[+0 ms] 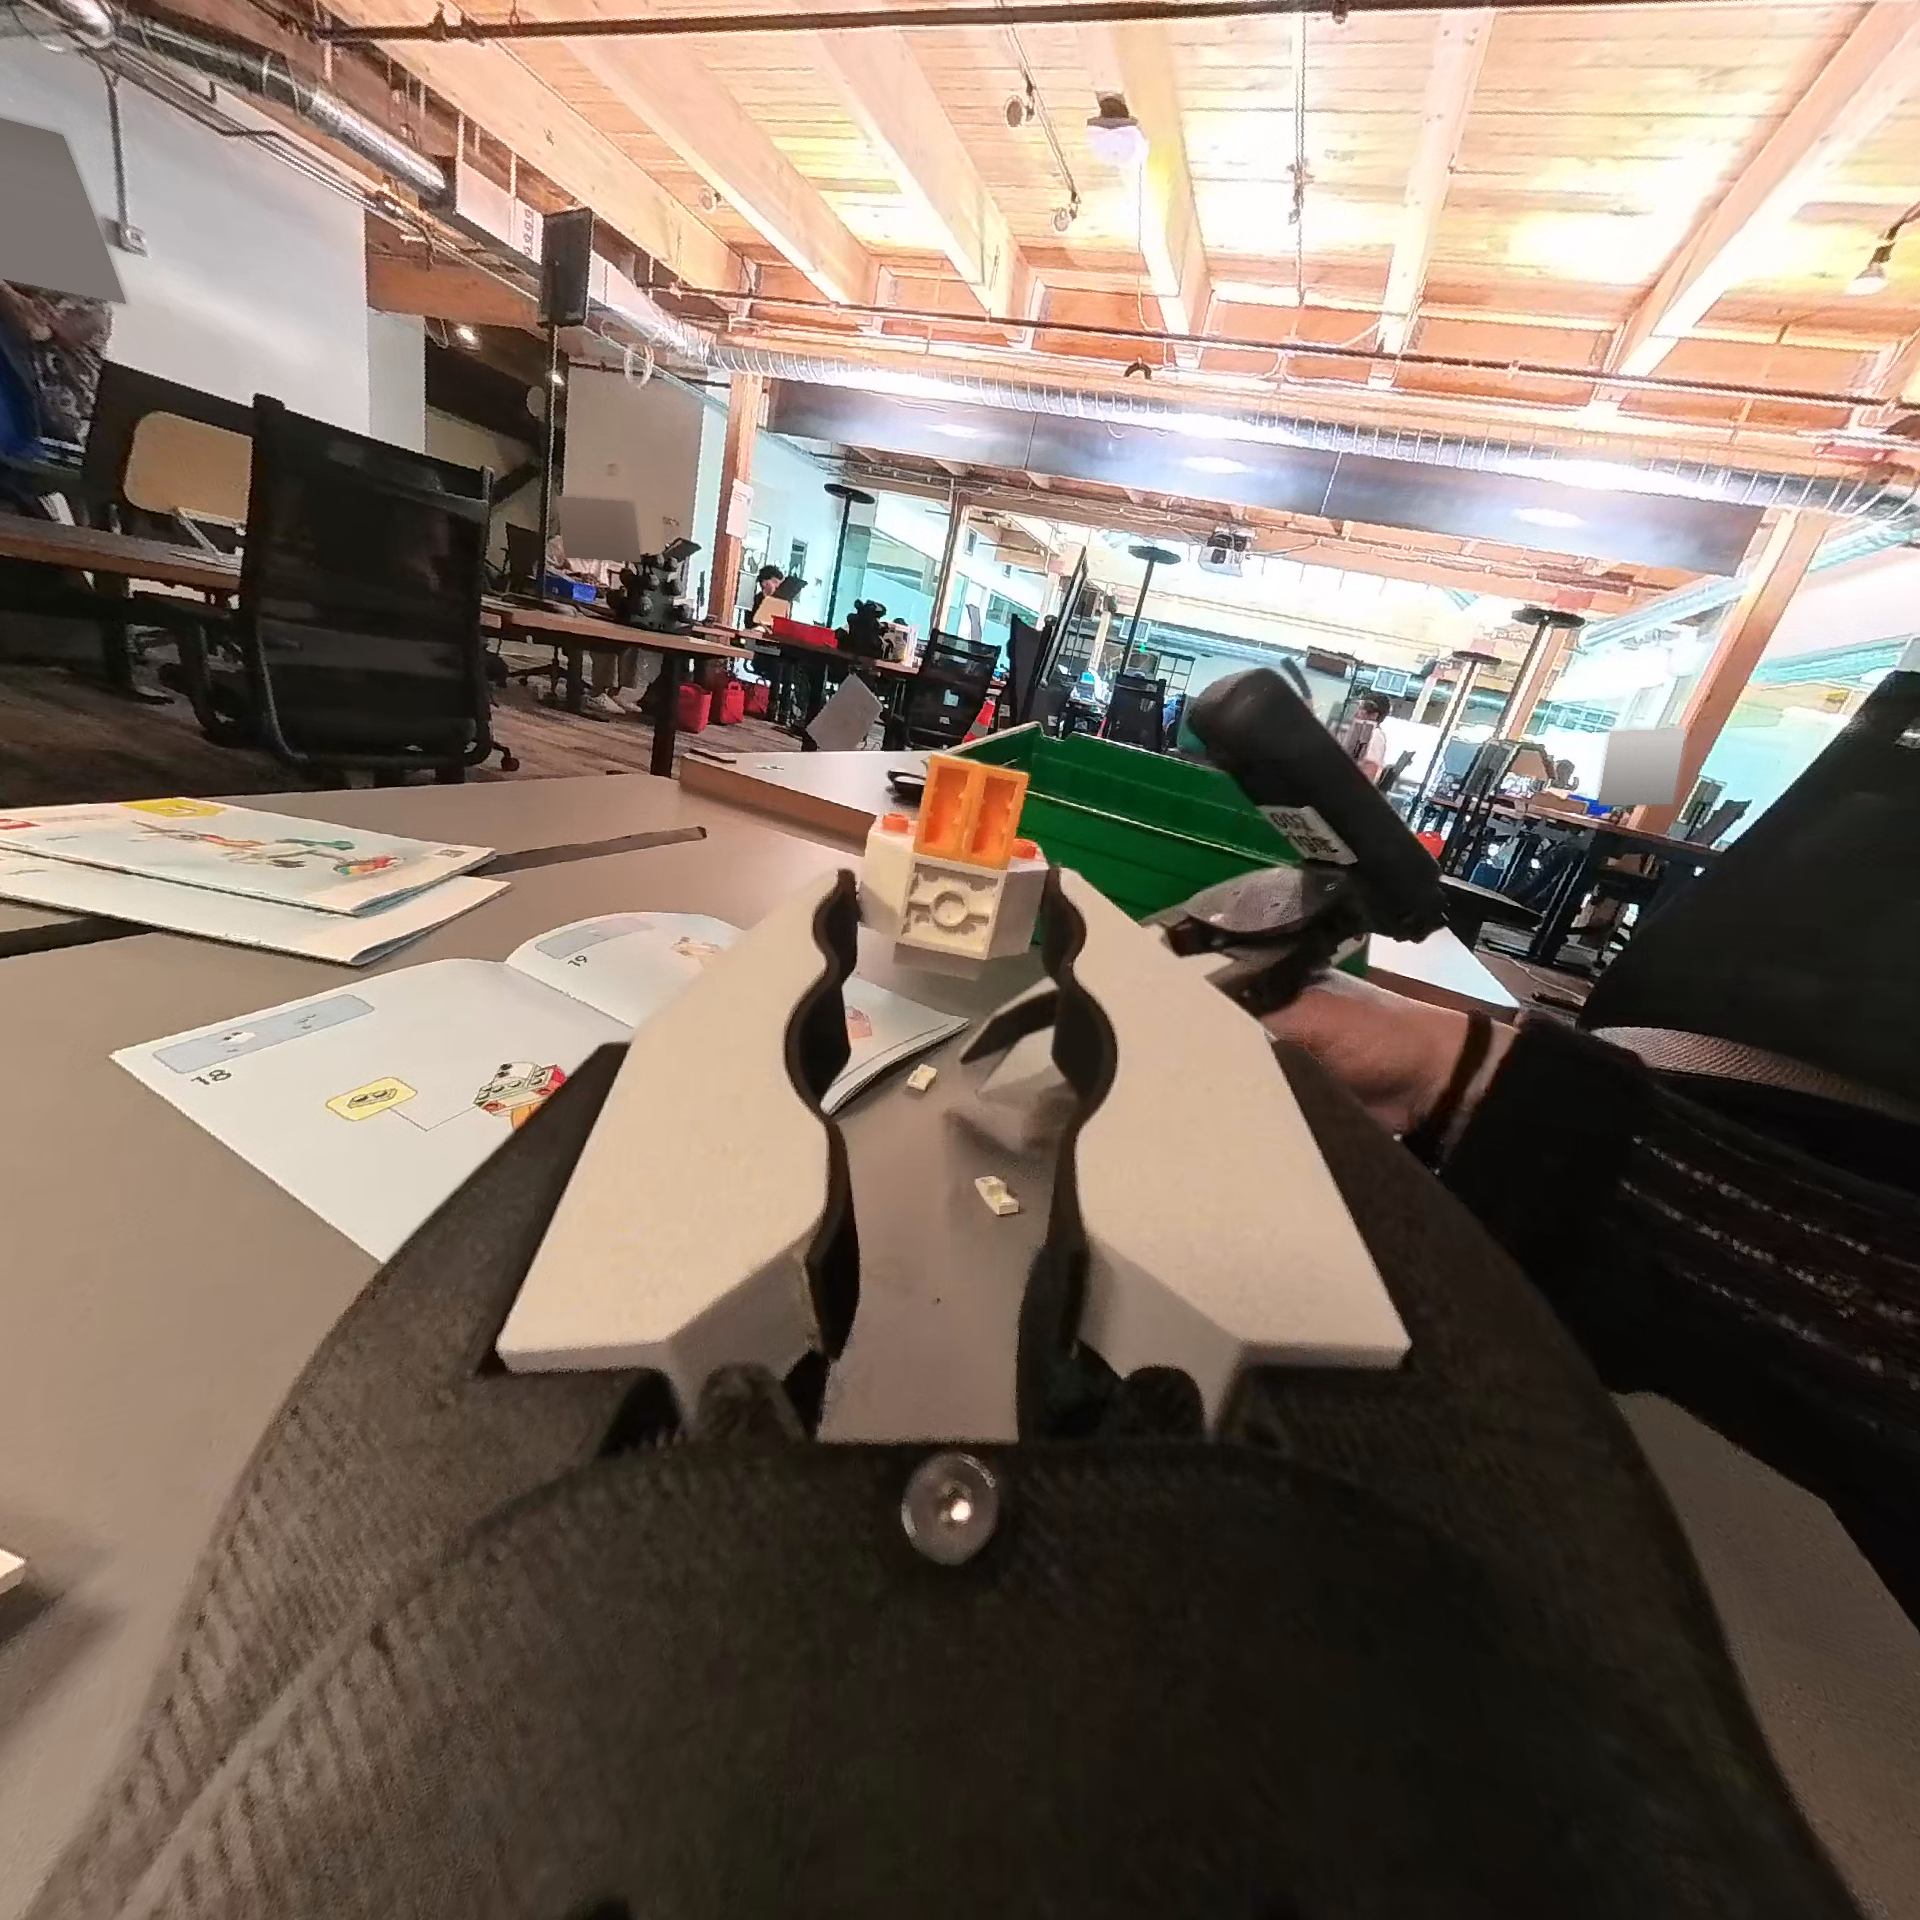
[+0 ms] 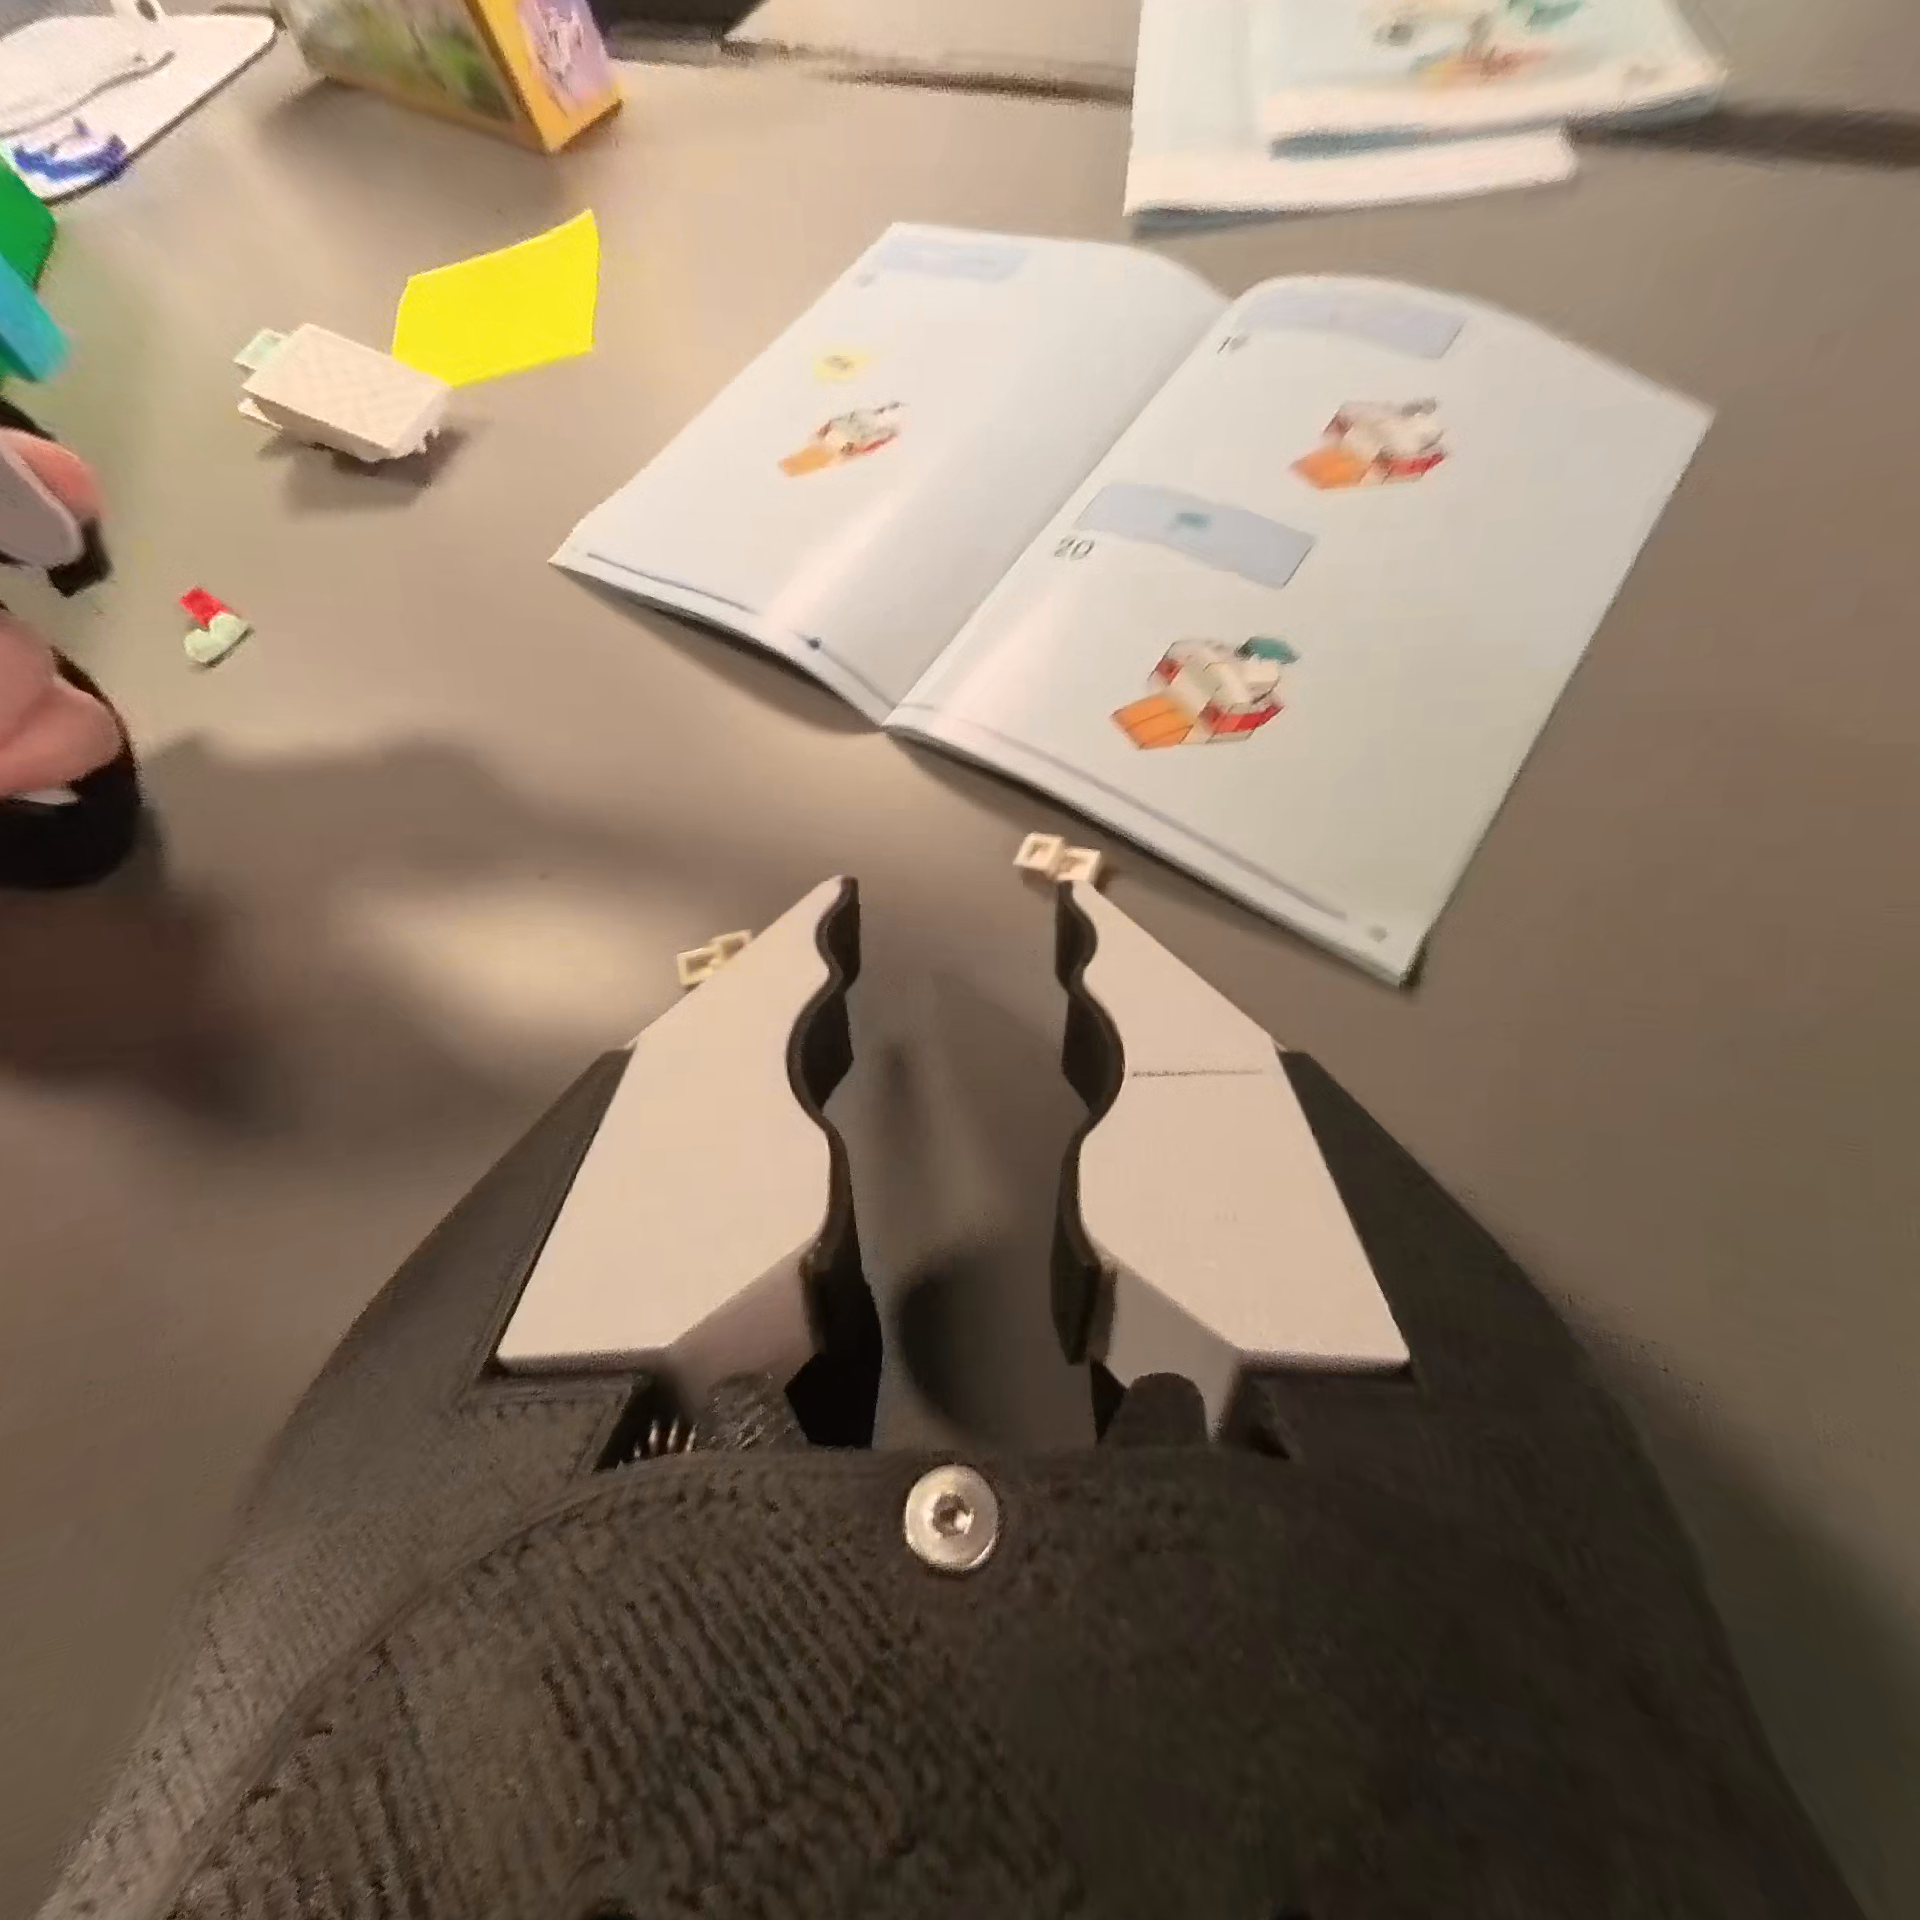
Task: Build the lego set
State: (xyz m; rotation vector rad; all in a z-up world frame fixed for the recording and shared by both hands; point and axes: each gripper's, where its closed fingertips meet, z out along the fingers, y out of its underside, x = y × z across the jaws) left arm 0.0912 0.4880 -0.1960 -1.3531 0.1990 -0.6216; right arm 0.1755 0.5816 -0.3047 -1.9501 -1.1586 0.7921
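Note:
In the left wrist view my left gripper point(image 1: 948, 914) is shut on a white and orange lego assembly point(image 1: 951, 883) and holds it above the grey table point(image 1: 260, 1299). My right gripper point(image 2: 956, 899) is open and empty, low over the table; it also shows in the left wrist view point(image 1: 1288, 925), to the right of the assembly. Two small white pieces lie on the table: one by its right fingertip point(image 2: 1055, 860), one by its left finger point(image 2: 712, 954). Both also show in the left wrist view, one farther off point(image 1: 920, 1081) and one nearer point(image 1: 995, 1195). A second white lego assembly point(image 2: 343, 400) lies at the far left.
An open instruction booklet point(image 2: 1039, 520) lies just beyond the right gripper. More booklets point(image 2: 1351, 104) lie at the back. A yellow sheet point(image 2: 499, 301), small red and pale green pieces point(image 2: 213, 621) and a box point(image 2: 468, 62) are to the left. A green bin point(image 1: 1143, 821) stands behind. One gripper's finger ends stand about 15 cm off the other's.

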